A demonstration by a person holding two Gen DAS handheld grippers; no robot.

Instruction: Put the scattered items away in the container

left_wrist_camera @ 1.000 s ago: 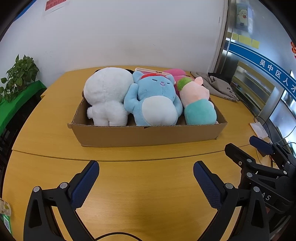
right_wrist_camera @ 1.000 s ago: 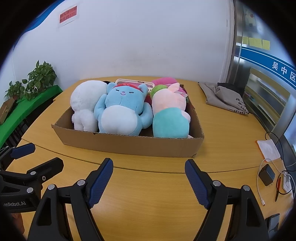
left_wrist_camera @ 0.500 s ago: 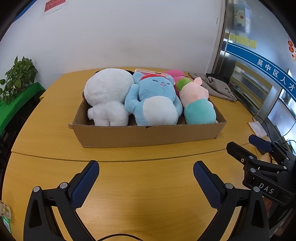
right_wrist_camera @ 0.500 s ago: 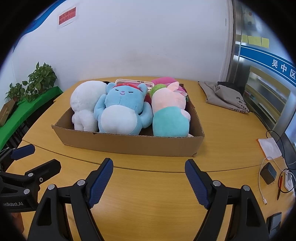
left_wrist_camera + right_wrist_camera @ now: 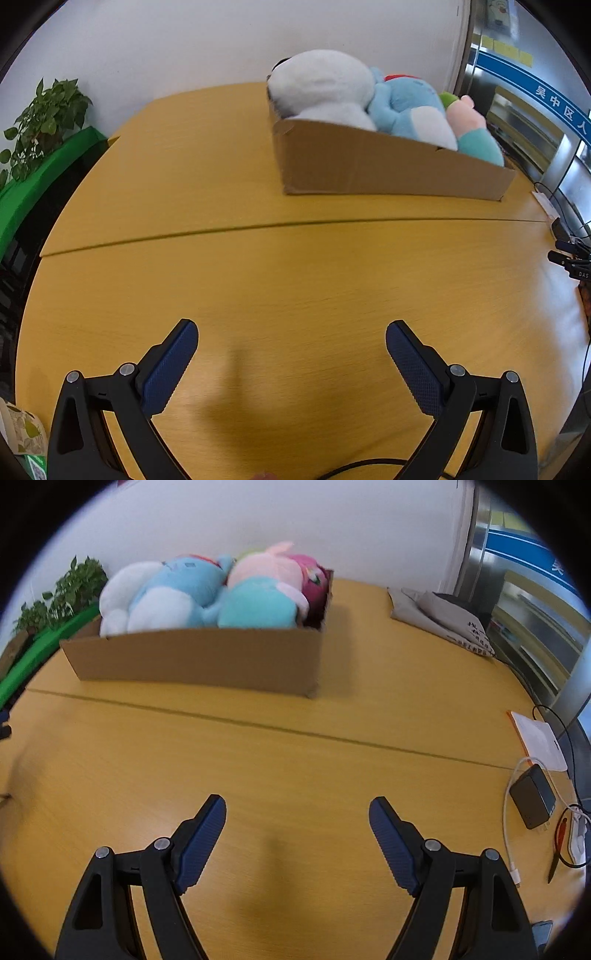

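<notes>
A shallow cardboard box (image 5: 388, 170) stands on the wooden table (image 5: 258, 280) and holds several plush toys: a white one (image 5: 325, 88), a blue one (image 5: 410, 103) and a pink-and-teal one (image 5: 476, 136). In the right wrist view the box (image 5: 199, 661) shows the same toys, the white one (image 5: 122, 598), the blue one (image 5: 177, 594), the pink-and-teal one (image 5: 262, 598), plus a magenta toy (image 5: 312, 579). My left gripper (image 5: 291, 363) is open and empty, low over bare table. My right gripper (image 5: 297, 836) is open and empty too.
A potted plant (image 5: 40, 122) on a green ledge stands at the left. A grey folded cloth (image 5: 443, 624) lies at the back right. A white pad (image 5: 539, 742), a dark charger (image 5: 532, 801) and cables lie at the right edge.
Both grippers have pulled back and swung apart, left one leftward, right one rightward, and dropped closer to the table. The box now sits farther off in both views. Both stay open.
</notes>
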